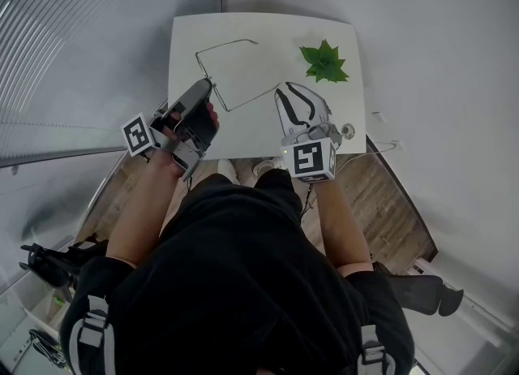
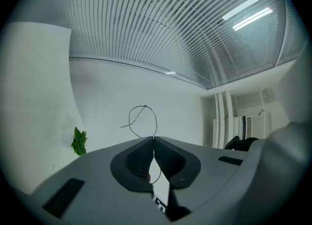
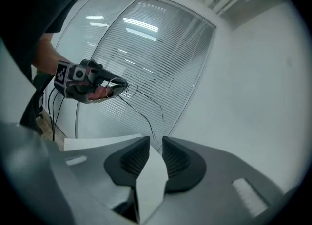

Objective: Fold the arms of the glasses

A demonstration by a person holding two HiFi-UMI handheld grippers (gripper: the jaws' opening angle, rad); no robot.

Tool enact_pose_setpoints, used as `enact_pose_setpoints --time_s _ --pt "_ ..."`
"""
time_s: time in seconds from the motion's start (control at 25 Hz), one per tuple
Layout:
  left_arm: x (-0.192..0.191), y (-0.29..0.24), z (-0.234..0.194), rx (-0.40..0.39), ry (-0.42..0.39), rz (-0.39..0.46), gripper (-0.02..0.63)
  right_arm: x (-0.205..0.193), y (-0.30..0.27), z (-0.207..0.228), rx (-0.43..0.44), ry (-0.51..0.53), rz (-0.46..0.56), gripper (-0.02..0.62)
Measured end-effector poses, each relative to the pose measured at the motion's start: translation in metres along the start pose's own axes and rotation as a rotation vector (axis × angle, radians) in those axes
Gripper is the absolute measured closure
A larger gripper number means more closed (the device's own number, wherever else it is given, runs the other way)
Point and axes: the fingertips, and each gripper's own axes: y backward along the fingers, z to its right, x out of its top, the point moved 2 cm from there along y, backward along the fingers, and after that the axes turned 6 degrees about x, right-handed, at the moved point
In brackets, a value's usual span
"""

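Glasses (image 1: pixel 219 48) | left hand-held gripper (image 2: pixel 154 139) clamped on them | right hand-held gripper (image 3: pixel 150 143) released, empty

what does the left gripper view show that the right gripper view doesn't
Only the left gripper view: the left gripper from behind its own jaws, which are shut on the thin wire glasses, with one rim loop sticking out past them, and the green plant off to the left.
Only the right gripper view: the right gripper with jaws apart and nothing between them, the left gripper seen from outside in the person's hand, and the white table.
Both: the glasses and the slatted blinds.
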Motion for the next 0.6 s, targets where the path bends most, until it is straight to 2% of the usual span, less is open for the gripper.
enact_pose_setpoints --time_s 0.24,0.6 --pt "-0.0019 -0.0045 -0.0020 -0.003 0.005 -0.005 0.594 -0.0058 -0.0053 0.0032 -0.044 0.141 -0.062 0.515" --pt "-0.0066 -0.0088 -0.0043 0.001 0.015 -0.014 0.594 -0.0074 -0.0061 0.0070 -0.061 0.206 -0.084 0.552"
